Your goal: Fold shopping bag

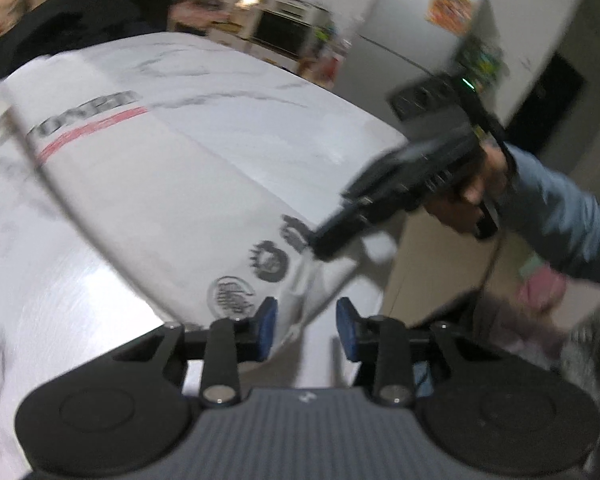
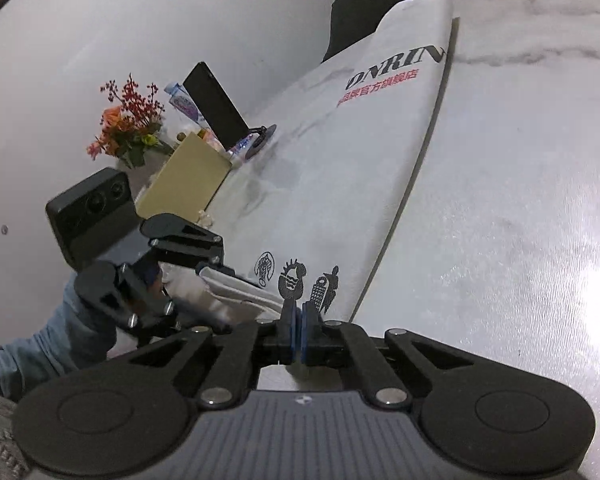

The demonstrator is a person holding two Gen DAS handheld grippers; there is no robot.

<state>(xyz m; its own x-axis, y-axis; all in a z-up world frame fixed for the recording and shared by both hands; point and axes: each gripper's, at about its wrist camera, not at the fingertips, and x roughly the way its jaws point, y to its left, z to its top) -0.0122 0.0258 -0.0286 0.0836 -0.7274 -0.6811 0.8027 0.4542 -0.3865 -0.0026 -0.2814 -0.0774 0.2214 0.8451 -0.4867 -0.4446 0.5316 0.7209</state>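
Note:
A white shopping bag [image 1: 188, 200] lies flat on the marble table [image 1: 60, 320], with red and black lettering at its far end and three round black logos at its near end. My left gripper [image 1: 306, 328] is open at the bag's near corner, and a white strip of the bag lies between its blue pads [image 1: 266, 328]. In the right wrist view the bag [image 2: 340, 184] runs away from me. My right gripper [image 2: 298, 332] is shut on the bag's near edge, just below the logos. The left gripper [image 2: 192, 284] stands to the left by a folded white flap [image 2: 236, 292].
A yellow box [image 2: 184, 184], a flower arrangement [image 2: 130, 128], a bottle and a black phone on a stand [image 2: 216, 108] sit at the table's far left side. A dark chair back [image 2: 360, 12] stands behind the bag. A fridge [image 1: 432, 28] and shelves lie beyond the table.

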